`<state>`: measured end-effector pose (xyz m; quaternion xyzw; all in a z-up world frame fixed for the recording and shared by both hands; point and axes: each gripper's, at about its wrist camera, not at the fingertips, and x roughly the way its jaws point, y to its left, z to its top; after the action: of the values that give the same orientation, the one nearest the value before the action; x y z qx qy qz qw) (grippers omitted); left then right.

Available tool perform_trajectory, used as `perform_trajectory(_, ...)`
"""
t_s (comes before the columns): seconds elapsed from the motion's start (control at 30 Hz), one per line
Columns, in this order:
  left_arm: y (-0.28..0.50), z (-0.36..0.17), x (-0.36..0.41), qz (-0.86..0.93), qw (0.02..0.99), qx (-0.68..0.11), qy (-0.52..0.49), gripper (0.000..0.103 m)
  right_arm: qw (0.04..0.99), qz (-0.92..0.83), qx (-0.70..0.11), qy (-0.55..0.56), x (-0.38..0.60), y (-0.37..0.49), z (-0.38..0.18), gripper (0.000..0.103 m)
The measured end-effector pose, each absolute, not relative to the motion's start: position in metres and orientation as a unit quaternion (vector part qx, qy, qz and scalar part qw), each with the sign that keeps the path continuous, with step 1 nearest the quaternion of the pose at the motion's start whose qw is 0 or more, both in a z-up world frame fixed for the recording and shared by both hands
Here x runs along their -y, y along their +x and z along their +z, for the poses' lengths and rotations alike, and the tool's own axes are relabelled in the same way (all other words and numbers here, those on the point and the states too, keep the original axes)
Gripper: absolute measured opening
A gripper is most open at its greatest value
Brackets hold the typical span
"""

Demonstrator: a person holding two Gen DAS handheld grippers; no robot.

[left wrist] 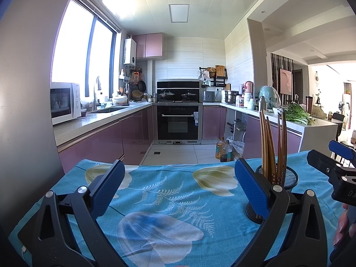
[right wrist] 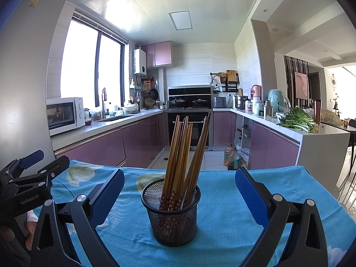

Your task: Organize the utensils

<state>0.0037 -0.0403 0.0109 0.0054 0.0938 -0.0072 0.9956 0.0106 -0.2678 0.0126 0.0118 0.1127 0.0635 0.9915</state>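
In the right wrist view, a black mesh cup (right wrist: 170, 215) full of brown chopsticks (right wrist: 184, 155) stands low in the middle on the blue flowered cloth (right wrist: 222, 200). The right gripper (right wrist: 179, 197) has its fingers spread wide, holding nothing. The left gripper (left wrist: 179, 188) is spread wide too, over bare cloth.

Wide-open left hand-held gripper (left wrist: 179, 185) over blue floral tablecloth (left wrist: 169, 200), mesh holder (left wrist: 287, 178) of chopsticks (left wrist: 270, 146) just right.
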Motion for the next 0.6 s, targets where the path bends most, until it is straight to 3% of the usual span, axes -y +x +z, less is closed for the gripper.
perform_trajectory(0.6, 0.0048, 0.0063, 0.0414, -0.007, 0.996, -0.094, 0.006, 0.097, 0.991, 0.064, -0.113, 0.013, 0.2681, 0.0102, 0.0129, 0.096)
